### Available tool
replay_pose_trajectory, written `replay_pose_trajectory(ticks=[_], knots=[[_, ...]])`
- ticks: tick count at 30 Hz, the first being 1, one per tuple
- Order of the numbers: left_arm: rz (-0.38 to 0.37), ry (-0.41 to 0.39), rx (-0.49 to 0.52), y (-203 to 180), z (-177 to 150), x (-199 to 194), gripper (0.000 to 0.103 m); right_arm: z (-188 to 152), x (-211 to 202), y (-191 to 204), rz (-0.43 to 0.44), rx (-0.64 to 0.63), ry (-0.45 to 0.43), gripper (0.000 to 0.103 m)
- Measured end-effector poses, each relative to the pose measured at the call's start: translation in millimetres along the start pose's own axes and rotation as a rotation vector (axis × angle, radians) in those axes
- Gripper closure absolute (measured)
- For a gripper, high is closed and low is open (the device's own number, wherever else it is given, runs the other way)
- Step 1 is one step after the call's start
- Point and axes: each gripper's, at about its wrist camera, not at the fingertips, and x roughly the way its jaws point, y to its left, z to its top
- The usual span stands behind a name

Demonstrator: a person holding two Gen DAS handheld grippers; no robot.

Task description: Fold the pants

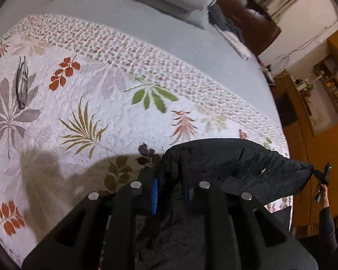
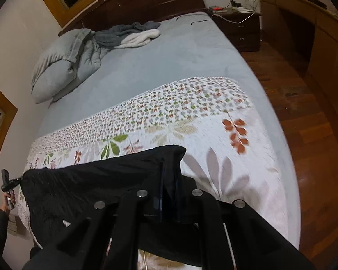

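The black pants point(image 1: 232, 164) hang stretched in the air between my two grippers, above a leaf-print quilt point(image 1: 106, 117) on the bed. My left gripper point(image 1: 171, 191) is shut on one corner of the pants, its blue pads pinching the cloth. It also shows small at the left edge of the right wrist view point(image 2: 20, 177). My right gripper point(image 2: 170, 193) is shut on the other corner of the pants point(image 2: 97, 180). It shows far right in the left wrist view point(image 1: 313, 172). The lower part of the pants drapes under the grippers.
A grey-blue sheet point(image 2: 160, 58) covers the far part of the bed. A folded grey duvet point(image 2: 63, 60) and a crumpled grey-white blanket point(image 2: 133, 33) lie near the headboard. A dark nightstand point(image 2: 238, 27) and wooden floor point(image 2: 304, 121) are to the right. A dark strip point(image 1: 22, 83) lies on the quilt.
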Motion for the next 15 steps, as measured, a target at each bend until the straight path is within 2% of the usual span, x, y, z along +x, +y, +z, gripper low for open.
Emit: replay_pose_trajectory(ticks=[4,9,15], knots=[[-0.019,-0.016,0.012,-11,-18,-22,0.088,-42,-38,-6,-0.026,0.011,-0.014,0.096],[-0.026,-0.029,0.036,-20,-44,-54,0.088,-87,-67,-14,-0.047,0.026,-0.031,0.096],[-0.029,-0.057,0.036,-22,-73,-88,0.088,-124,-103,-14,-0.035,0.042,-0.084,0.097]])
